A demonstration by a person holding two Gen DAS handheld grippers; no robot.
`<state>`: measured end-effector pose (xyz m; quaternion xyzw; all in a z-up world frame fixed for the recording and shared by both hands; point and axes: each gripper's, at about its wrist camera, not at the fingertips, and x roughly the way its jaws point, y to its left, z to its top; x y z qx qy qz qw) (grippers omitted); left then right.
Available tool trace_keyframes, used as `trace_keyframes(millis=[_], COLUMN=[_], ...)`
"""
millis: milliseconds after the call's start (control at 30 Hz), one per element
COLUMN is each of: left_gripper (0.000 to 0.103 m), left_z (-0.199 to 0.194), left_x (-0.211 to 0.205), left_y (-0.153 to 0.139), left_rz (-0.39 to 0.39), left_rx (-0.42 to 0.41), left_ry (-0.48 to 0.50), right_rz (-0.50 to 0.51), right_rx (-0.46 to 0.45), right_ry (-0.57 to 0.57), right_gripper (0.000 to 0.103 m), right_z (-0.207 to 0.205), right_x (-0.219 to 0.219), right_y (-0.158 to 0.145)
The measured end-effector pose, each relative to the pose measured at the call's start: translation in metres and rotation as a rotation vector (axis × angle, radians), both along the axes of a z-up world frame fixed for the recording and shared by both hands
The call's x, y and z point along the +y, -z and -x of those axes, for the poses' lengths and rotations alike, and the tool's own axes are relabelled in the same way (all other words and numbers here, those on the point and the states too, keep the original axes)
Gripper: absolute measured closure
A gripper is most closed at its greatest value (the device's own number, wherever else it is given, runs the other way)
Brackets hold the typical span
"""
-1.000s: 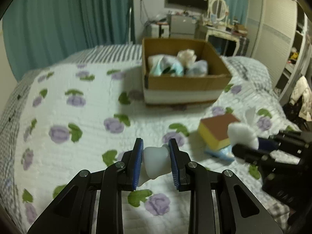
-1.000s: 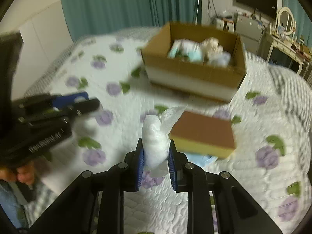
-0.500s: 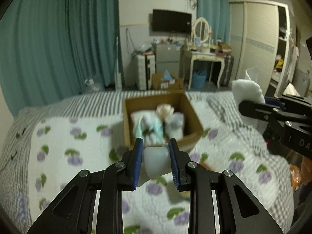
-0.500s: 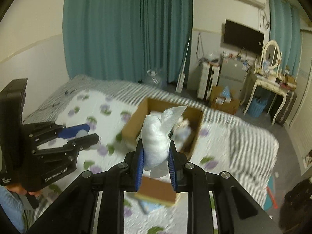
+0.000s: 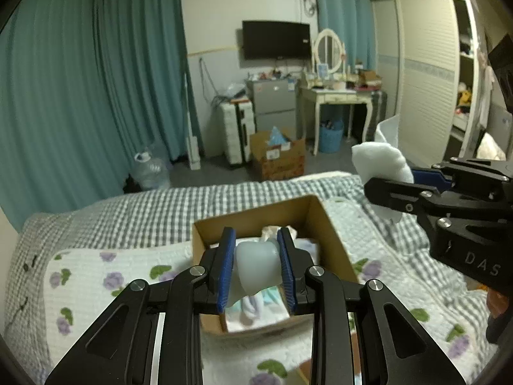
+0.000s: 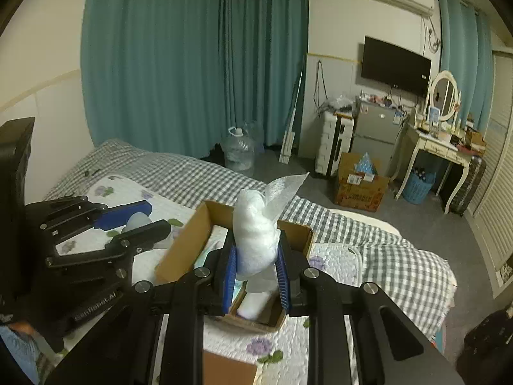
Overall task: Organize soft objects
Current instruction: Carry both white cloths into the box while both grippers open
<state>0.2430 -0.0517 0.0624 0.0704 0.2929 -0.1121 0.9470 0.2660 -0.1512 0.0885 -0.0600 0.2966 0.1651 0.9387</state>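
My left gripper (image 5: 256, 268) is shut on a pale, soft white lump (image 5: 255, 266) and holds it above the open cardboard box (image 5: 333, 247) on the bed. My right gripper (image 6: 256, 272) is shut on a white foam wrap bundle (image 6: 256, 240), also above the box (image 6: 182, 253). The box holds several soft white and pale blue items (image 5: 253, 308). The right gripper with its bundle (image 5: 381, 160) shows at the right of the left wrist view. The left gripper (image 6: 134, 224) shows at the left of the right wrist view.
The bed has a floral quilt (image 5: 96, 288) and a checked cover (image 5: 144, 211). A brown-topped sponge (image 6: 227, 370) lies on the quilt near me. Beyond the bed are teal curtains (image 6: 192, 64), a water jug (image 6: 239, 154), a floor box (image 5: 277, 157), a dressing table (image 5: 336, 93) and a wardrobe (image 5: 426, 80).
Both grippers have risen and moved forward from low over the quilt to above the box. Each keeps hold of its item. The sponge stayed on the quilt behind.
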Motion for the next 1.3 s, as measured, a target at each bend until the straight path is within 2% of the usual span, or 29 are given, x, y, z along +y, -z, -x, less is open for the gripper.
trace_keyframes(millis=[233, 400, 533, 633, 667, 700, 733, 800, 833, 900, 933, 1100, 1133, 1200, 1300], left_gripper=[0.077, 0.077, 0.075, 0.069, 0.065, 0.056, 0.054, 0.045, 0.043, 0.033, 0.032, 0.03, 0.026, 0.009, 0.006], left_z=[-0.051, -0.069, -0.071, -0.07, -0.067, -0.068, -0.065, -0.059, -0.054, -0.046, -0.038, 0.003, 0.012, 0.032, 0.065], left_x=[-0.008, -0.011, -0.013, -0.012, -0.012, -0.012, -0.011, -0.011, -0.011, -0.008, -0.005, 0.011, 0.014, 0.019, 0.026], left_y=[0.064, 0.1, 0.113, 0.115, 0.114, 0.113, 0.11, 0.103, 0.096, 0.085, 0.075, 0.03, 0.022, 0.004, -0.023], left_rz=[-0.006, -0.025, -0.027, -0.017, -0.009, -0.004, -0.004, -0.014, -0.019, -0.028, -0.028, -0.022, -0.025, -0.026, -0.022], left_rx=[0.107, 0.163, 0.181, 0.194, 0.193, 0.193, 0.187, 0.173, 0.168, 0.153, 0.14, 0.089, 0.078, 0.039, -0.028], left_ry=[0.003, 0.007, 0.017, 0.023, 0.023, 0.023, 0.016, 0.009, 0.005, -0.012, -0.02, -0.032, -0.034, -0.045, -0.041], right_rz=[-0.02, 0.001, 0.004, 0.003, 0.002, 0.003, 0.004, 0.011, 0.014, 0.017, 0.02, 0.037, 0.042, 0.054, 0.068], right_rx=[0.104, 0.174, 0.207, 0.209, 0.207, 0.2, 0.195, 0.182, 0.172, 0.152, 0.142, 0.057, 0.04, -0.003, -0.037], right_ry=[-0.005, -0.019, -0.017, -0.021, -0.023, -0.018, -0.01, 0.008, 0.019, 0.033, 0.041, 0.072, 0.075, 0.079, 0.07], right_gripper=[0.082, 0.082, 0.082, 0.08, 0.078, 0.072, 0.069, 0.048, 0.044, 0.041, 0.039, 0.017, 0.015, 0.01, 0.008], right_z=[-0.063, -0.09, -0.098, -0.1, -0.1, -0.099, -0.098, -0.092, -0.087, -0.077, -0.072, -0.027, -0.017, 0.007, 0.044], right_x=[0.003, 0.006, 0.008, 0.009, 0.009, 0.008, 0.006, 0.006, 0.007, 0.004, 0.002, -0.009, -0.01, -0.011, -0.011], right_y=[0.06, 0.108, 0.134, 0.143, 0.144, 0.143, 0.141, 0.135, 0.129, 0.114, 0.107, 0.053, 0.043, 0.022, -0.006])
